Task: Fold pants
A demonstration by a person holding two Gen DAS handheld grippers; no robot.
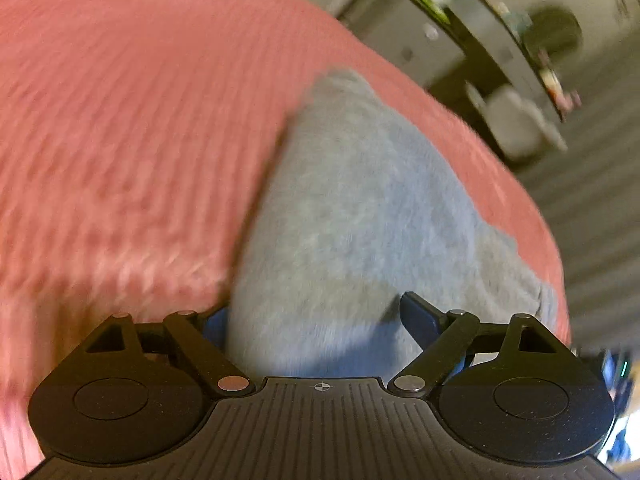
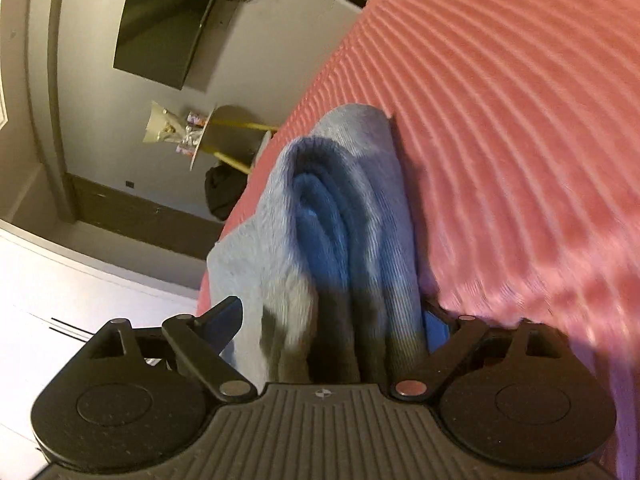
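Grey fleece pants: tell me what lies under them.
The grey fleece pants rest on a ribbed pink bedspread, which shows on both sides. The bedspread directly beneath them is covered.

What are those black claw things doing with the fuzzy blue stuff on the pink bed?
A person holds a gripper in each hand and is folding blue pants on a pink bedspread. The left gripper has its fingers spread wide with the fabric lying between them. The right gripper is also spread, with a bunched, layered end of the pants sitting between its fingers. The pants look already folded into a thick bundle near the bed's edge.
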